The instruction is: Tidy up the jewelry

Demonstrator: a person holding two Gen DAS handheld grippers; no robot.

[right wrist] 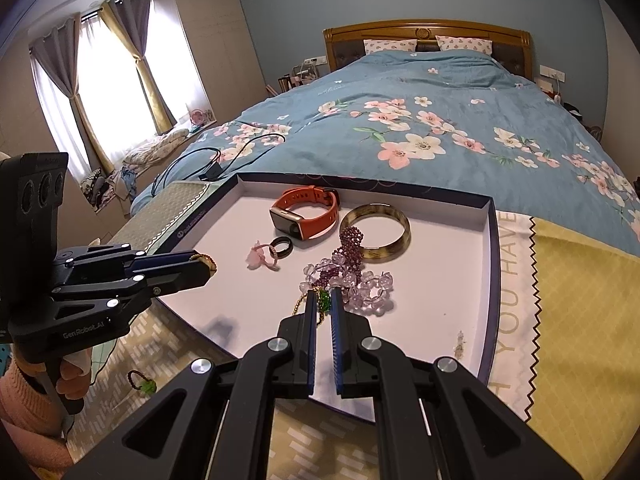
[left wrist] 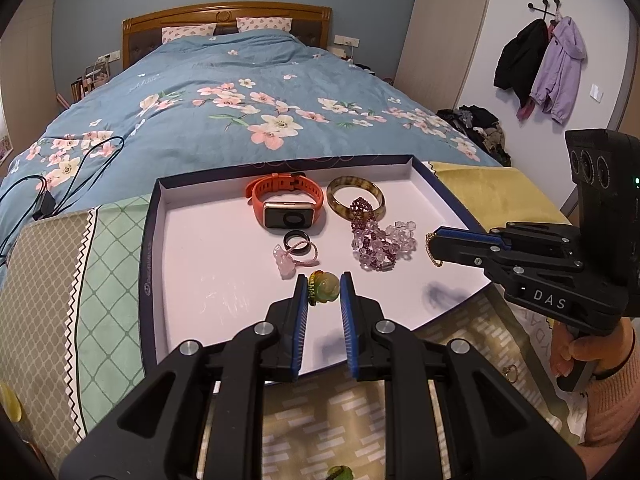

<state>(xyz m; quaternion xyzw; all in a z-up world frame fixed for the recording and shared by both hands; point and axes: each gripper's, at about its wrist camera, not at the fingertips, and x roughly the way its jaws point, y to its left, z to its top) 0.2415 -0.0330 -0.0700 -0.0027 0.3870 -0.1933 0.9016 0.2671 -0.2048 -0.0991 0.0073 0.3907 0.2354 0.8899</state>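
Observation:
A white tray with a dark rim [left wrist: 192,264] [right wrist: 440,304] lies on the bed's foot. It holds an orange smartwatch [left wrist: 286,204] [right wrist: 306,214], an amber bangle [left wrist: 355,198] [right wrist: 376,232], purple bead bracelets [left wrist: 380,240] [right wrist: 352,276], a black ring [left wrist: 297,238] [right wrist: 281,247] and a pink charm cord [left wrist: 286,262] [right wrist: 258,258]. My left gripper [left wrist: 324,290] [right wrist: 206,266] is shut on a green pendant [left wrist: 324,288] over the tray. My right gripper [right wrist: 324,300] [left wrist: 432,246] is shut on a gold chain with a green bead [right wrist: 322,300] [left wrist: 432,250].
A green charm on a dark cord [right wrist: 144,384] and a small ring [left wrist: 510,372] lie on the patterned cloth near the tray. Black cables [left wrist: 72,172] lie on the floral blue duvet [left wrist: 256,120]. A yellow cloth [right wrist: 580,320] lies to the right.

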